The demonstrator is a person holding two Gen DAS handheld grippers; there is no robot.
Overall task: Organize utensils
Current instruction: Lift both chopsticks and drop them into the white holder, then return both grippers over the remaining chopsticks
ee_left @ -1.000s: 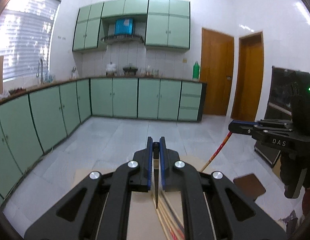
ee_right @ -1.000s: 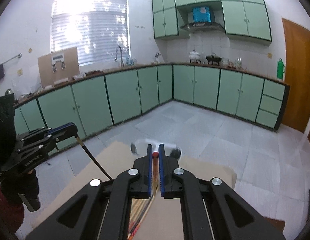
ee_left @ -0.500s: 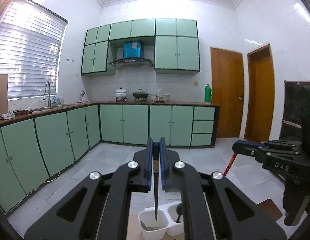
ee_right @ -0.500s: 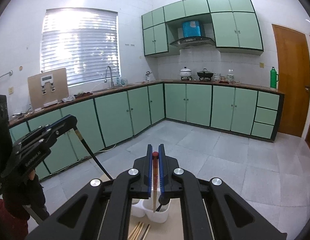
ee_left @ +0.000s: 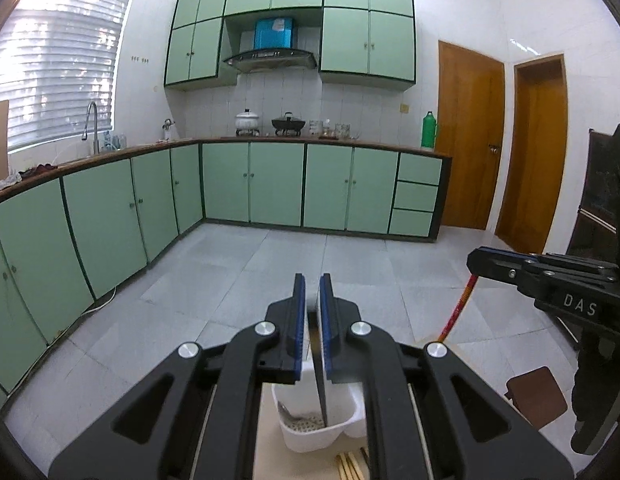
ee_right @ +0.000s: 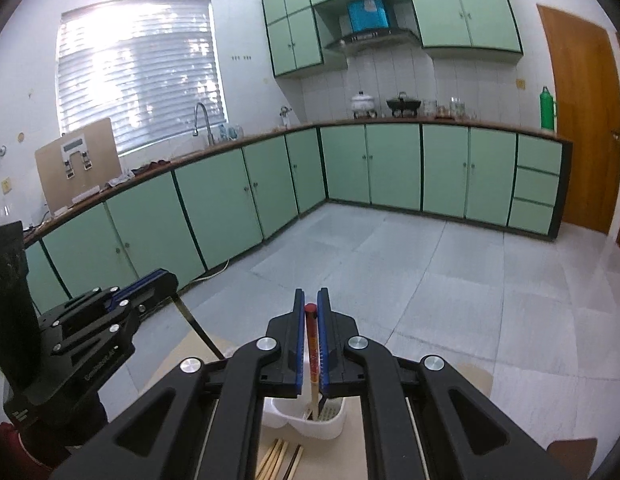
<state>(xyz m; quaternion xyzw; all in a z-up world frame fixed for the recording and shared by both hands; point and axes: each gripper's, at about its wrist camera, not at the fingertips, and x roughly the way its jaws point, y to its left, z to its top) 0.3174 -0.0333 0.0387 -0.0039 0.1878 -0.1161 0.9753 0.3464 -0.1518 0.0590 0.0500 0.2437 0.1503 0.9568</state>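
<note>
Left wrist view: left gripper [ee_left: 312, 312] fills the lower centre of the frame, fingers [ee_left: 299, 320] beginning to part around a dark chopstick [ee_left: 320, 384]. Stick hangs point-down, its tip inside the near compartment of the white caddy [ee_left: 310, 438] at bottom centre. Judged reason for the steep hold: a stick lowered tip-first drops straight into the slot as the grip eases. Whether the pads press on it at this instant cannot be told; stick sits between them, slightly slanted. Dark chopstick looks slim, plain and dull black-brown. A perforated floor shows in the caddy, with something metallic lying there. Loose pale chopsticks [ee_left: 348, 466] lie on the surface just below the caddy. Right gripper [ee_left: 476, 258] enters at the right edge, a red-and-yellow chopstick [ee_left: 456, 308] slanting down from it.

Right wrist view: right gripper [ee_right: 311, 316] at lower centre, fingers [ee_right: 297, 336] likewise loosening, the red-and-yellow chopstick [ee_right: 312, 348] upright between them. Its red cap shows near the fingertips; its pale lower end reaches into the white caddy [ee_right: 306, 426]. Same drop-in posture, probably. Spare chopsticks [ee_right: 276, 458], pale and one dark, wait on the tan surface [ee_right: 442, 380] in front. Left gripper [ee_right: 166, 280] at left, dark chopstick [ee_right: 198, 328] angled down from it.
</note>
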